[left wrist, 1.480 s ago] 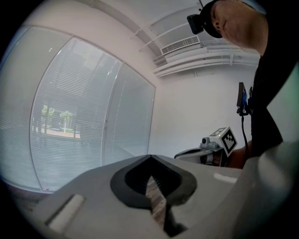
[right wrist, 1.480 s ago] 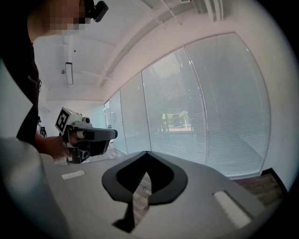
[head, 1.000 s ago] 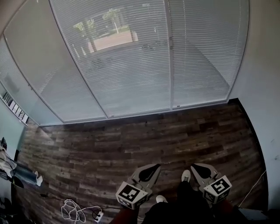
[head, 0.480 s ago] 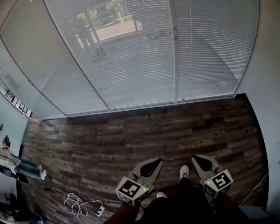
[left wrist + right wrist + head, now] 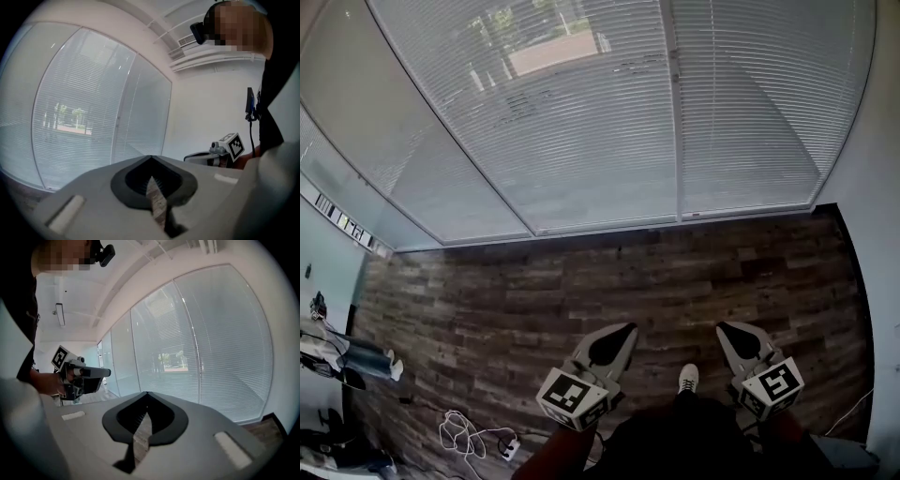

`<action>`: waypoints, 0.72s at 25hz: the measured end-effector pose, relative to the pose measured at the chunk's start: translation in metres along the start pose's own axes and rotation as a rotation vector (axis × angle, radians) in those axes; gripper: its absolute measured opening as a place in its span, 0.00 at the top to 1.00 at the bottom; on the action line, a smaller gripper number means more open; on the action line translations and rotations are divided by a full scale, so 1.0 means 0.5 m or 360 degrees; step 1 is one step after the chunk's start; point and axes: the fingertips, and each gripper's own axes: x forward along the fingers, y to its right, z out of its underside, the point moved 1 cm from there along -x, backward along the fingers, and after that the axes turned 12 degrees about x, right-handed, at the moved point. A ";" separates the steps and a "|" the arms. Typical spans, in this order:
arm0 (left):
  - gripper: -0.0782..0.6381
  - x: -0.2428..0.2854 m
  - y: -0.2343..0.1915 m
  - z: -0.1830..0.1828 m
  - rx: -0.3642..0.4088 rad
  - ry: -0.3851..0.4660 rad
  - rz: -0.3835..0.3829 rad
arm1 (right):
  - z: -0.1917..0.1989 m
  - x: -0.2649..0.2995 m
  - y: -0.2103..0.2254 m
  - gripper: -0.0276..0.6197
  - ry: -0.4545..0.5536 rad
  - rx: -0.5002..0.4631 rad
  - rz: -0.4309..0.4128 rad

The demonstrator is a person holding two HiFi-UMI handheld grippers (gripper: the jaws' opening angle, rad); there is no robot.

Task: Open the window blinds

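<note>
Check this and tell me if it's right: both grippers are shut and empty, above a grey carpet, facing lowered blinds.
Not carpet: the head view shows a dark wood-plank floor. The rest holds: left gripper and right gripper are shut and empty, facing the lowered blinds.

Dark plank floor (image 5: 609,281), white cable coil (image 5: 457,437), power strip (image 5: 512,453)

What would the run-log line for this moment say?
phase: pre-contact | left gripper: shut, empty | right gripper: shut, empty | window blinds: lowered, untouched
</note>
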 end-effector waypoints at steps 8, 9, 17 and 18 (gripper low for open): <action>0.89 0.124 0.020 -0.041 -0.0075 0.0043 -0.0010 | -0.053 0.007 0.093 0.92 0.0026 0.0031 -0.0084; 0.89 0.140 0.024 -0.042 -0.0058 0.0043 -0.0016 | -0.061 0.008 0.109 0.92 0.0028 0.0042 -0.0070; 0.89 0.227 0.049 -0.047 -0.0021 -0.0028 0.0086 | -0.069 0.018 0.201 0.92 0.0010 0.0154 -0.0069; 0.89 0.229 0.046 -0.045 -0.0032 -0.0028 0.0078 | -0.065 0.022 0.205 0.92 0.0000 0.0170 -0.0071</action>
